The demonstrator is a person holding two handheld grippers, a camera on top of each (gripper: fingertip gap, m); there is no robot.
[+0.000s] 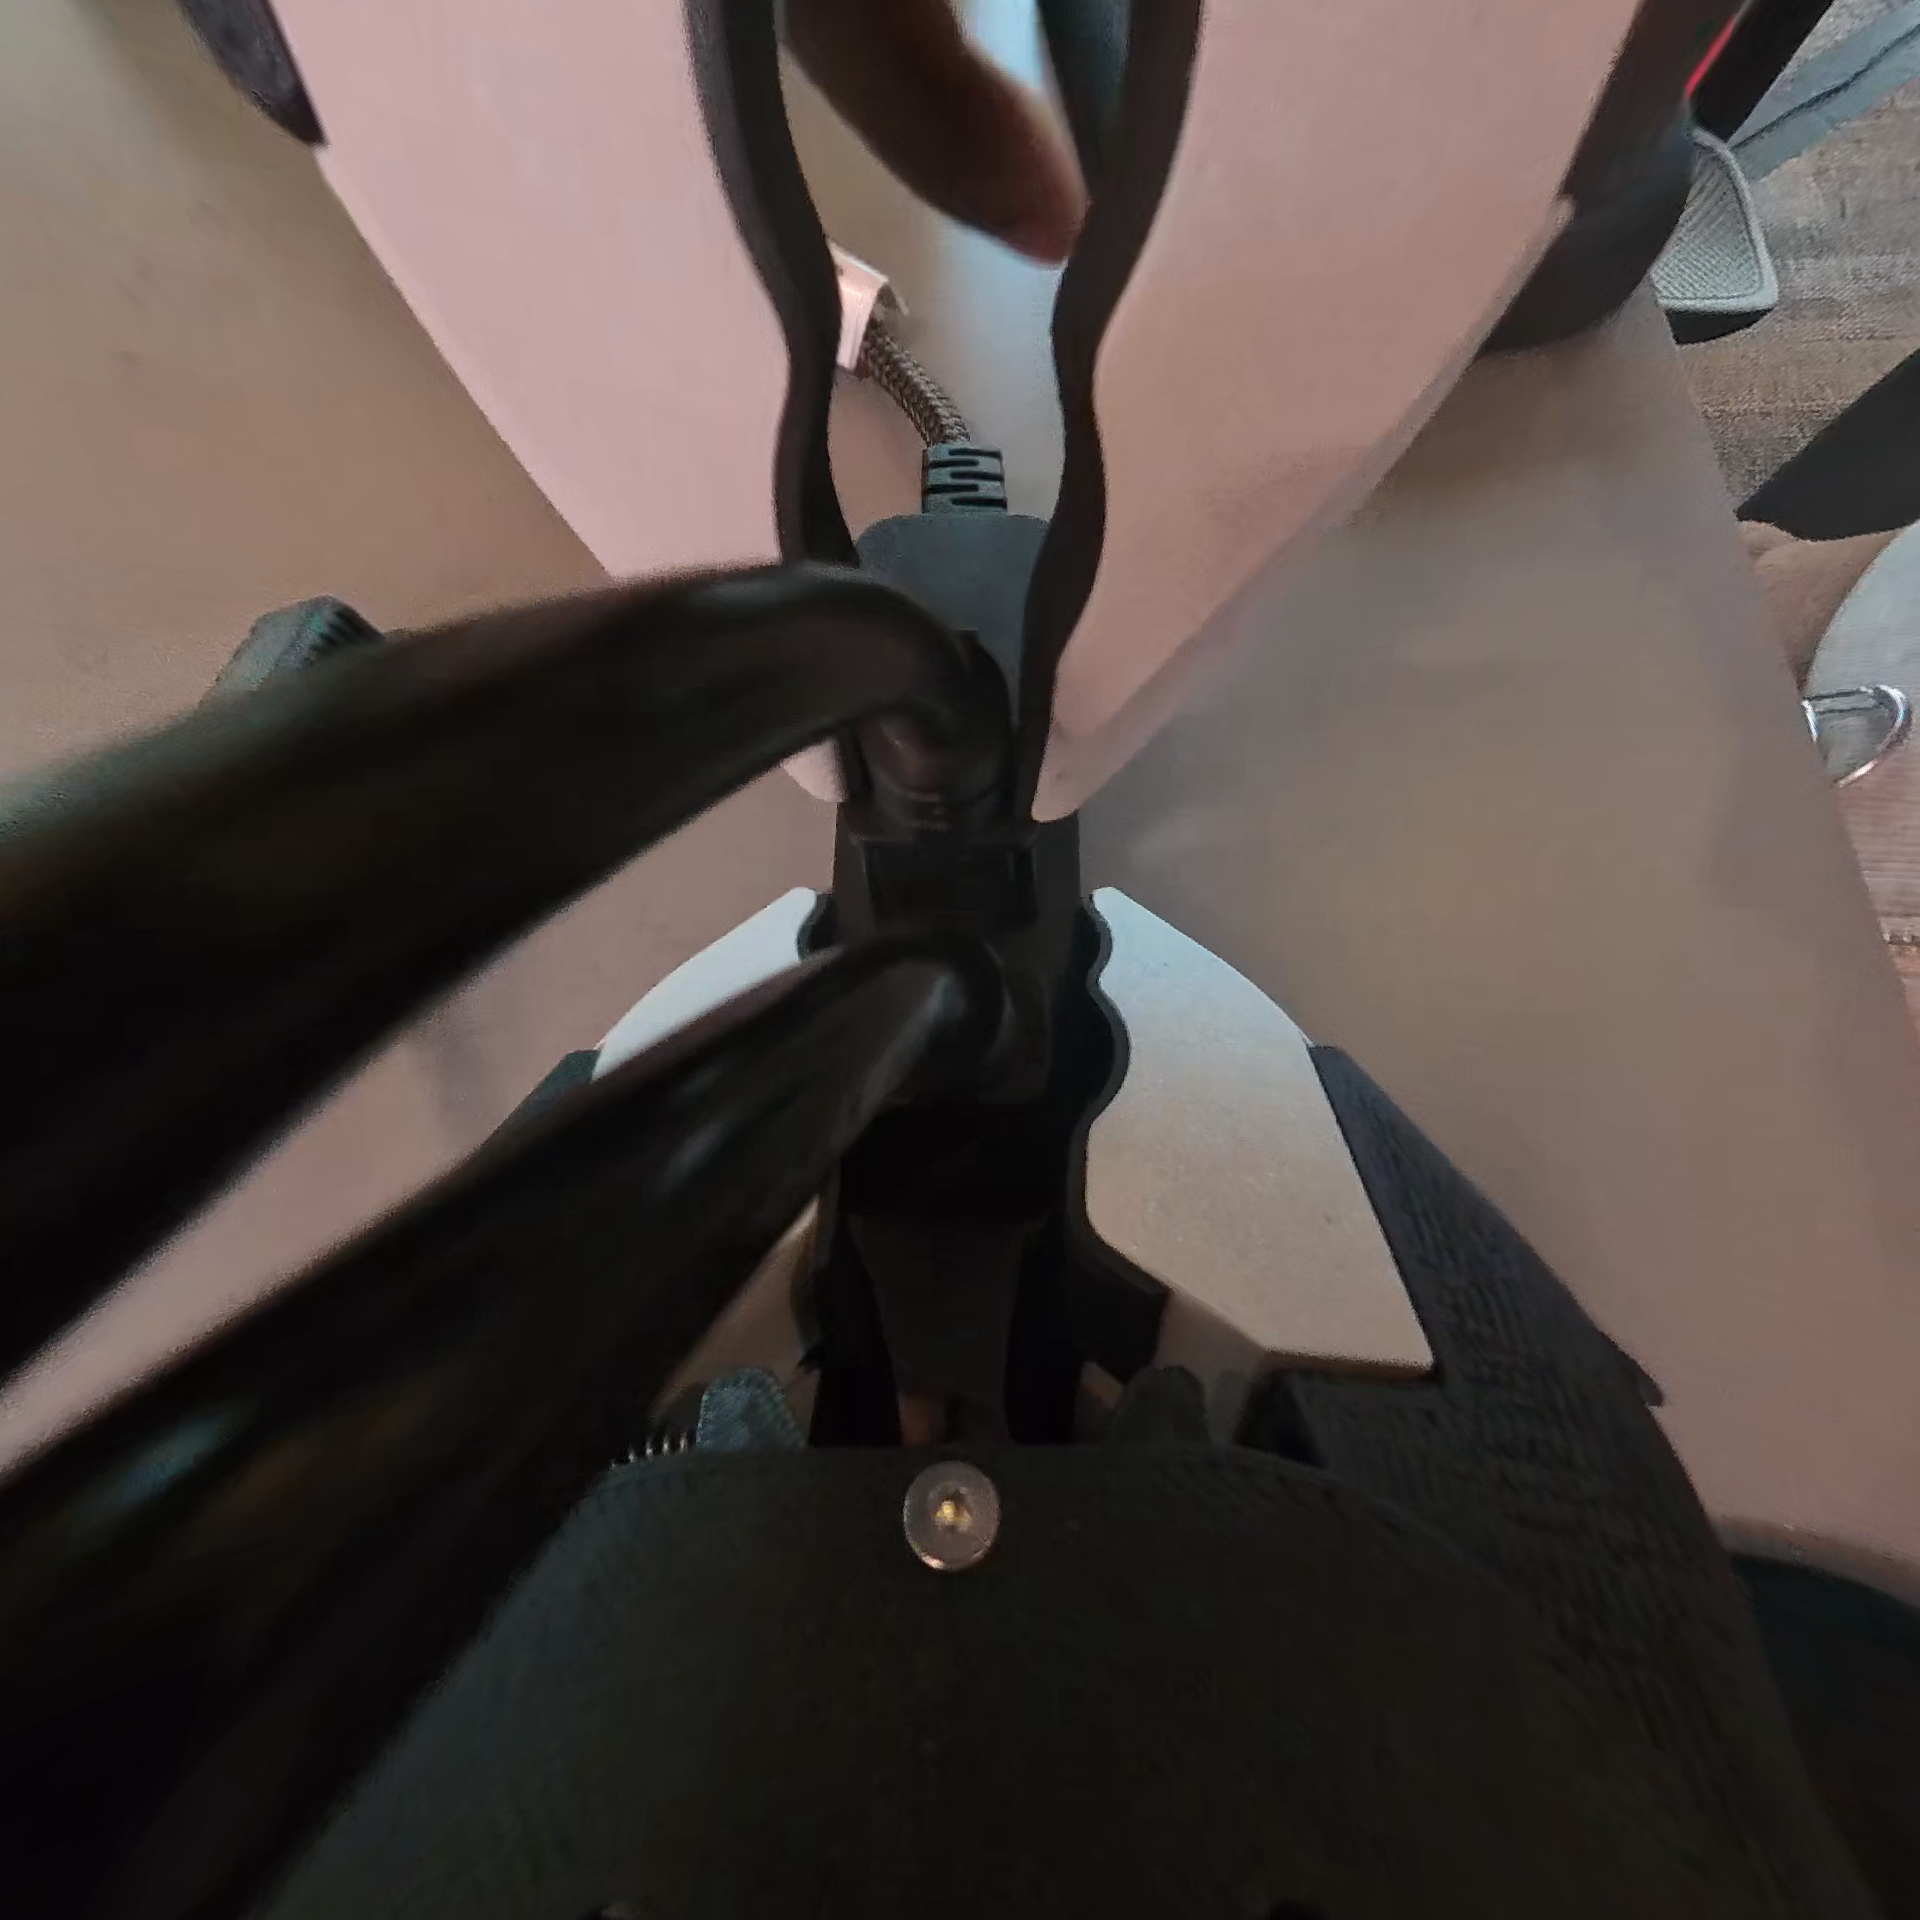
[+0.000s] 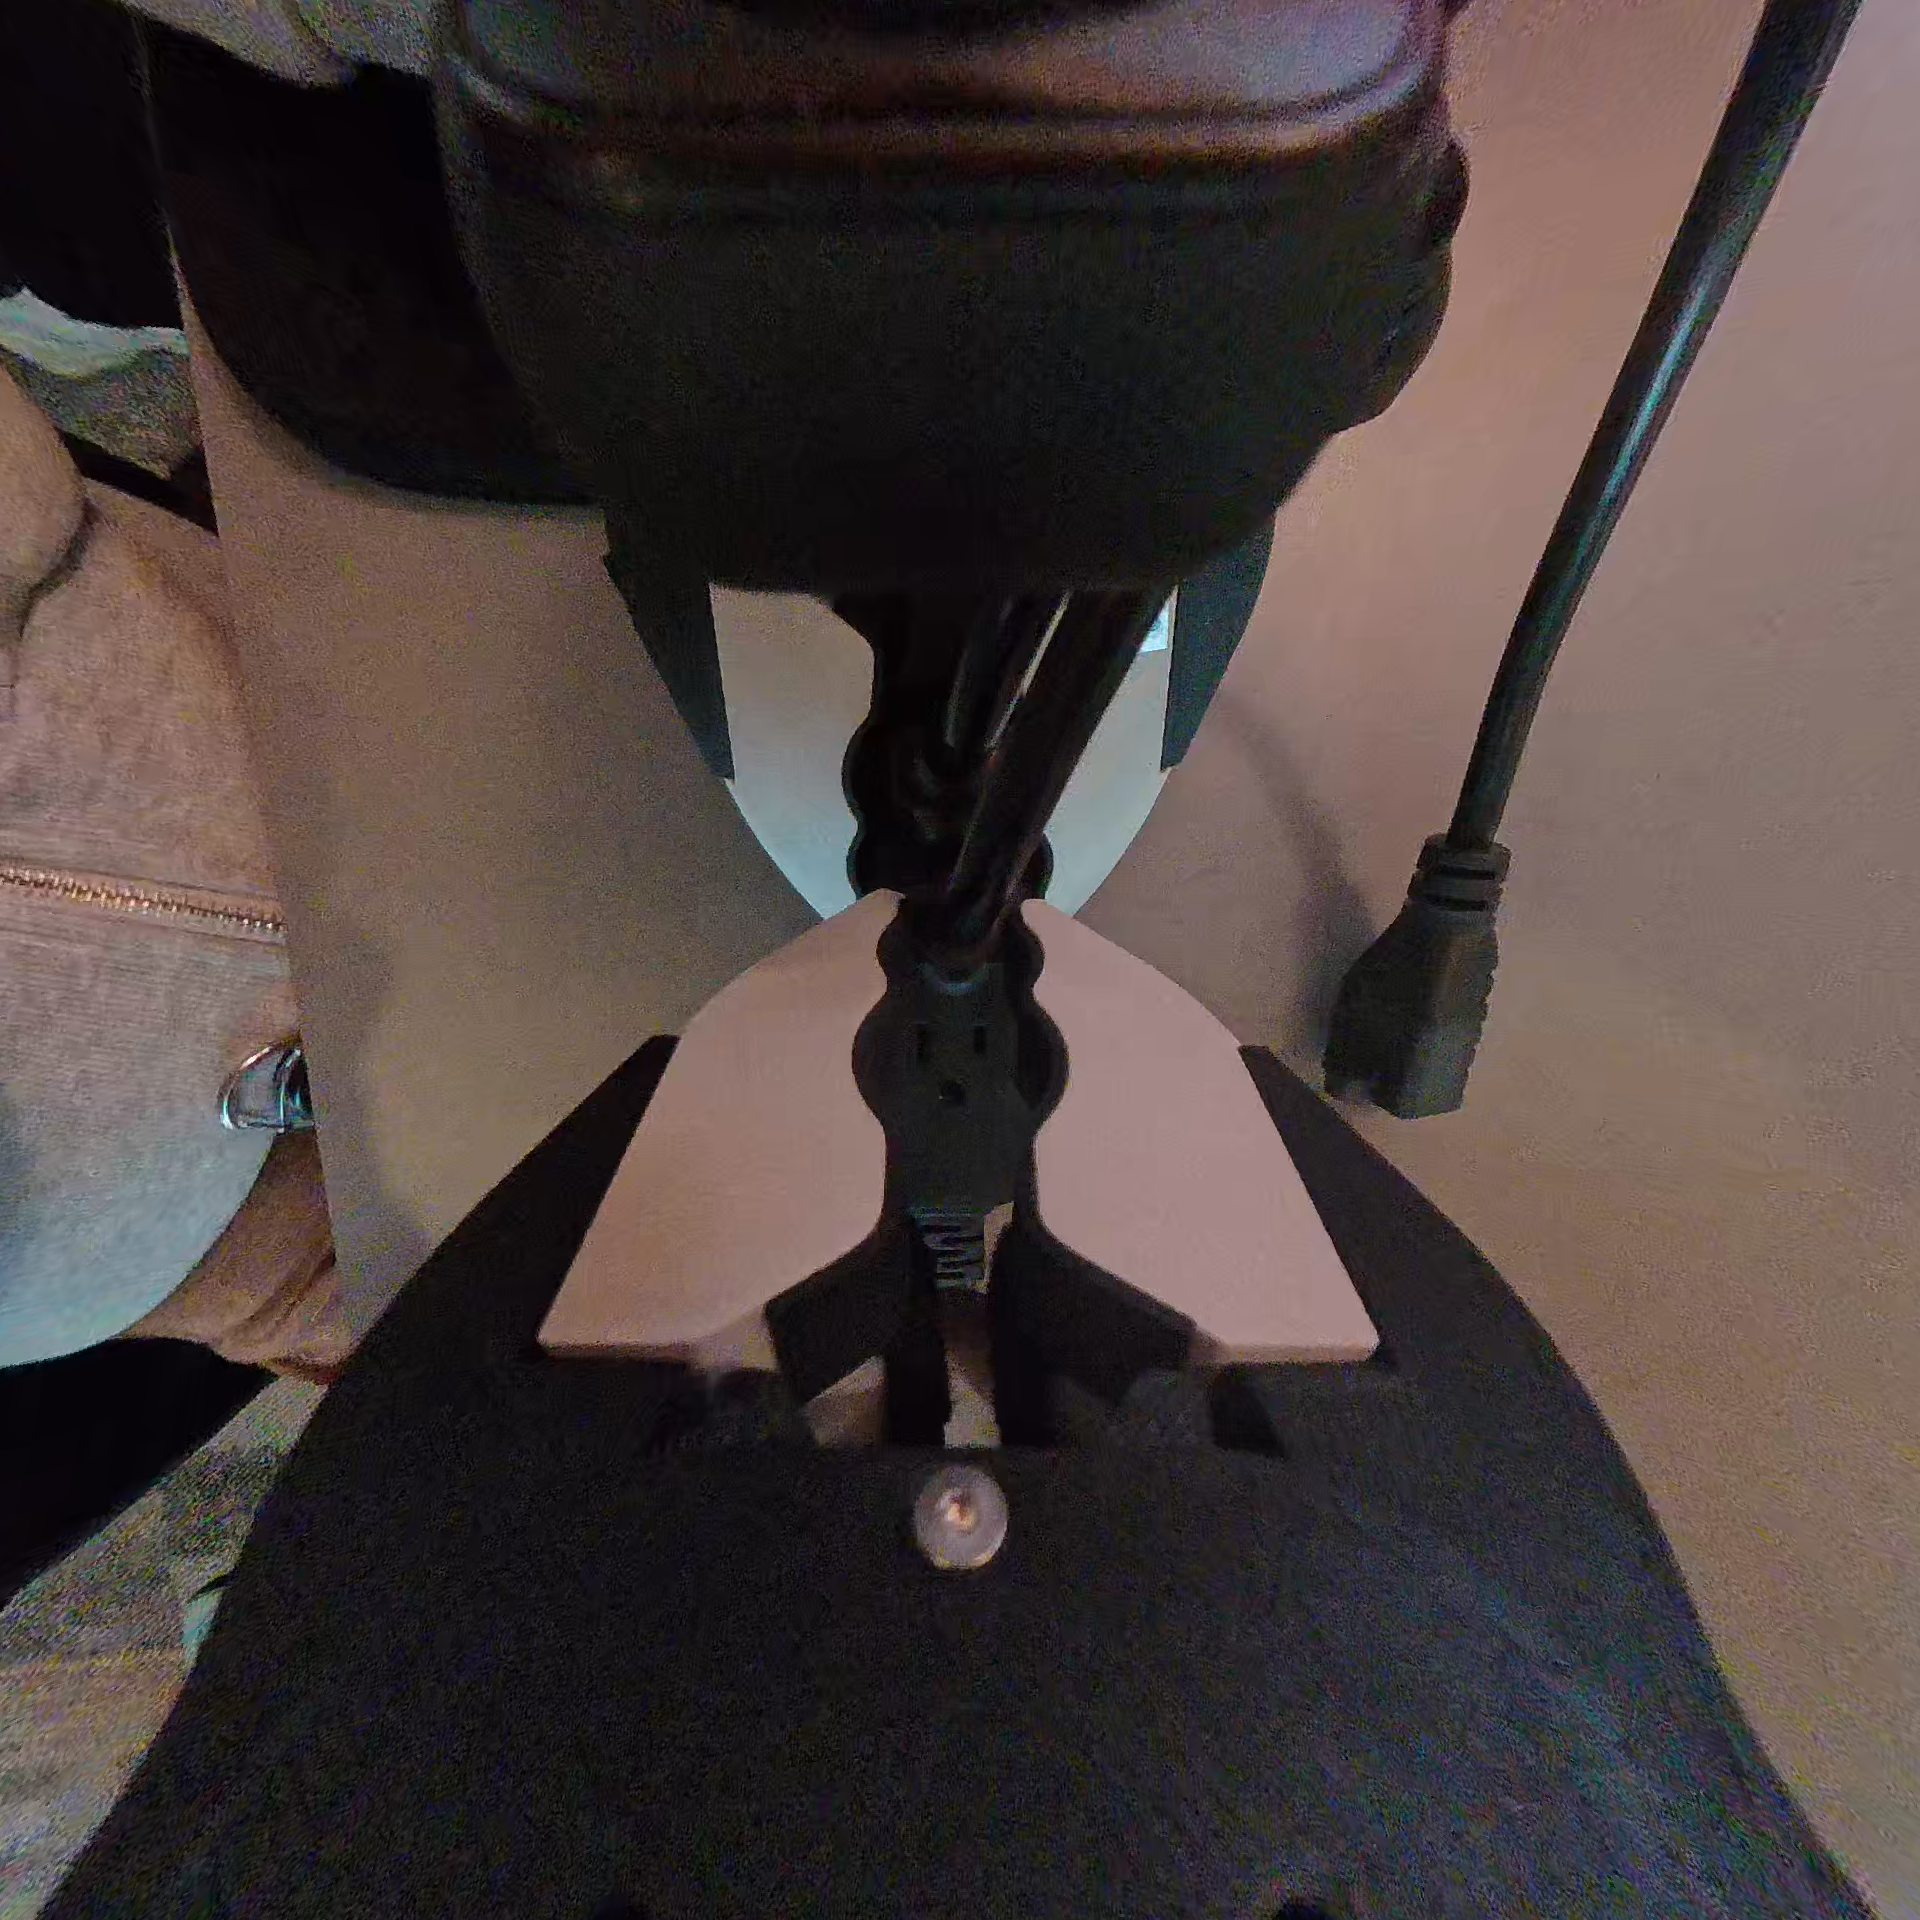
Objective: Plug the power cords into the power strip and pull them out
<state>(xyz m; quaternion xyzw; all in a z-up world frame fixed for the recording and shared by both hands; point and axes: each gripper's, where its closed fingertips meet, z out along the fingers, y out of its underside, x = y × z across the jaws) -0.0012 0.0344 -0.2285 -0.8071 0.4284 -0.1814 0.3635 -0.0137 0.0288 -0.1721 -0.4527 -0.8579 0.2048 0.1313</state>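
Gripping a slim black power strip (image 2: 951,1091) from opposite ends, both jaws are clenched on it above the table (image 2: 1662,727); two glossy cords (image 1: 468,748) are plugged in. A loose cord (image 2: 1418,1018) lies near the right edge.

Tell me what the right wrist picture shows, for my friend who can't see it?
The right gripper pinches a black power strip with one empty socket showing. Facing it, the left gripper pinches the black cords plugged into the strip. A loose black plug lies on the table.
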